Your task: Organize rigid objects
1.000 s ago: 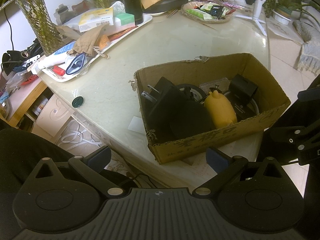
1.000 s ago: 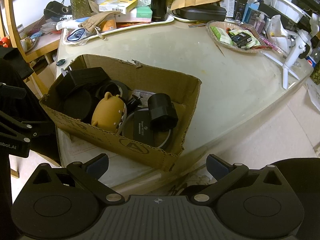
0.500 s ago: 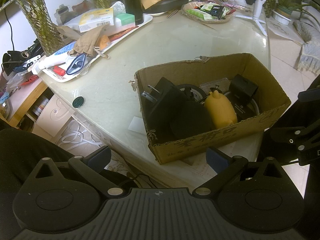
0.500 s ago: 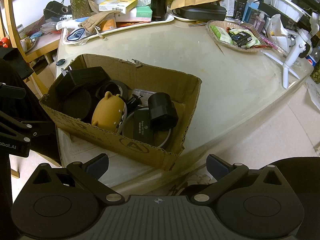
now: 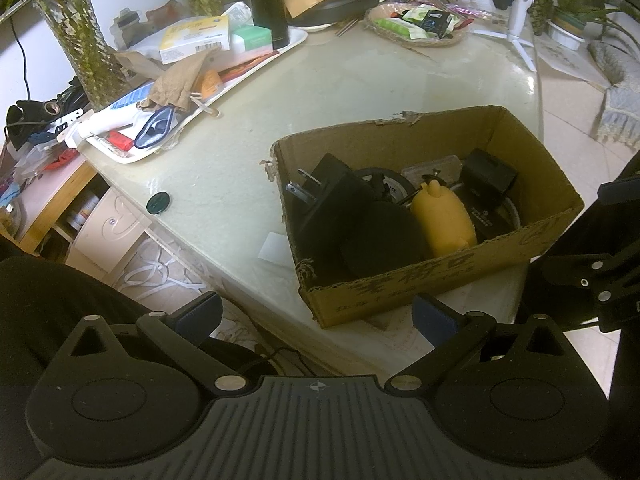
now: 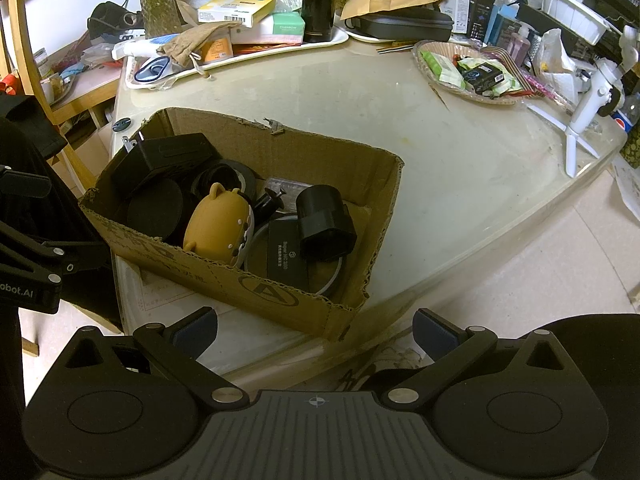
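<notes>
Rigid objects sit heaped in a torn brown cardboard box (image 6: 256,296) at the near edge of the pale glossy counter (image 6: 460,168), both the left gripper (image 5: 316,312) and right gripper (image 6: 314,330) held short of it, fingers spread wide and empty. Inside lie a mustard-yellow bear-shaped case (image 6: 220,226), a black plug adapter (image 5: 328,204) and a black cylindrical block (image 6: 326,224). Whether sorting is starting or finished cannot be told; any reach should come from above, clearing the box's ragged rim and the cluttered white tray (image 5: 224,92) beyond.

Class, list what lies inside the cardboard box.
In the cardboard box: a yellow animal-shaped case, a black plug adapter, a black round disc and a black cylinder. Anything beneath them is hidden.
</notes>
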Available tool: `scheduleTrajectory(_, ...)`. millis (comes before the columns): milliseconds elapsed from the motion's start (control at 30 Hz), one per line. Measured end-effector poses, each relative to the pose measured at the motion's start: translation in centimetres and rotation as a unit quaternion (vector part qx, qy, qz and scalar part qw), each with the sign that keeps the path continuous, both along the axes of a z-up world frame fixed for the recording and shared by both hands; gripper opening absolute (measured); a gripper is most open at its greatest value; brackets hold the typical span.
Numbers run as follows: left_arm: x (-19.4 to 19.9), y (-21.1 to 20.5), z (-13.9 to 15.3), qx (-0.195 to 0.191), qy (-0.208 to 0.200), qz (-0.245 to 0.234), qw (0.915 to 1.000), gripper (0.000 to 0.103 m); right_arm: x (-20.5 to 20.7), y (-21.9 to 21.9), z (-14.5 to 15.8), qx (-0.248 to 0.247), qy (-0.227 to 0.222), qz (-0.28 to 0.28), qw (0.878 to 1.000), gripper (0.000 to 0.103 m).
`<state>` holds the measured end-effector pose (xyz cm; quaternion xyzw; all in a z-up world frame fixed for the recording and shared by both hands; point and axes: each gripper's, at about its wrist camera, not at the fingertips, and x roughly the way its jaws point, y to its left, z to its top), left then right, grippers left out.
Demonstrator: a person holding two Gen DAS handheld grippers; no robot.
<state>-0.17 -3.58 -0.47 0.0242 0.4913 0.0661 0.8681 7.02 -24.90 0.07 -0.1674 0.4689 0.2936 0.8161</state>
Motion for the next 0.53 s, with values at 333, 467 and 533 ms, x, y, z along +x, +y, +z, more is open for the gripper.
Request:
scheduleTrajectory(333, 0.01, -0.01, -0.04, -0.001, 0.001, 0.000, 1.0000, 0.103, 0.01, 0.00, 0.01, 0.001, 0.000, 0.000, 1.000, 0.103)
scheduleTrajectory(467, -0.25, -0.11, 0.14, 0.001, -0.007, -0.005, 1.0000, 0.103, 0.01, 0.00, 0.01, 0.000, 0.000, 0.000, 1.000, 0.103)
scheduleTrajectory(533, -0.26, -0.09, 0.07, 0.002, -0.007, -0.005, 1.0000, 0.103, 0.01, 0.00, 0.02, 0.000, 0.000, 0.000, 1.000, 0.103)
